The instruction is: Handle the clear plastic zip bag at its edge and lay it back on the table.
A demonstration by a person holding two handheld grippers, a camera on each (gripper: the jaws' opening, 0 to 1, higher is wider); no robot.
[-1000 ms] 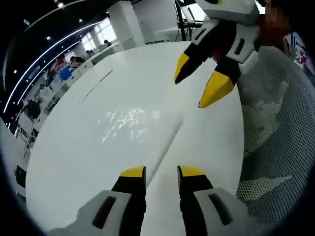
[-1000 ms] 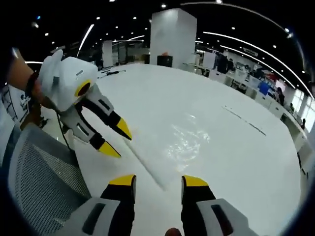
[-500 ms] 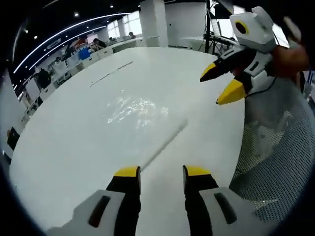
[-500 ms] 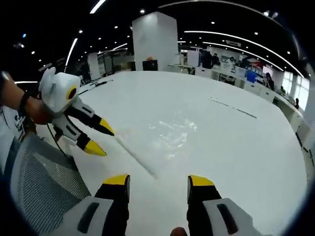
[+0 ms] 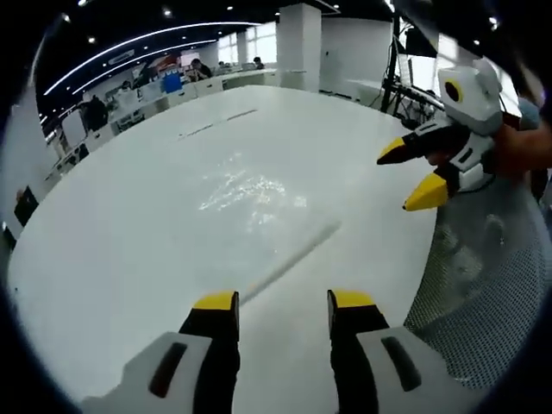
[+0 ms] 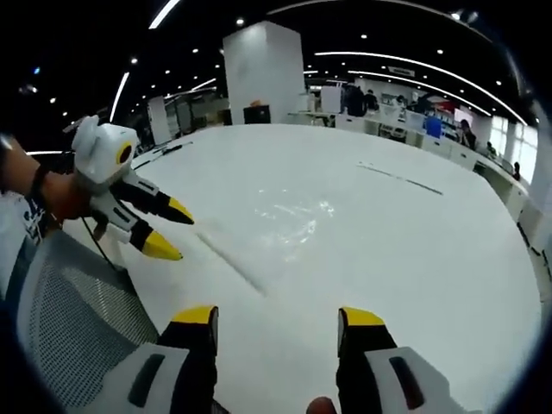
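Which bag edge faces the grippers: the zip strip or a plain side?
The zip strip: the straight ridged line along the clear plastic zip bag nearest both open grippers, left gripper and right gripper. The crinkled glare lies beyond it.

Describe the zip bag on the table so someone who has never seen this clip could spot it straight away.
Start at the large white table. The clear plastic zip bag lies flat on it ahead of both open grippers, touching neither. It shows only as a crinkled, glinting patch, with its straight edge running as a thin line on the near side.
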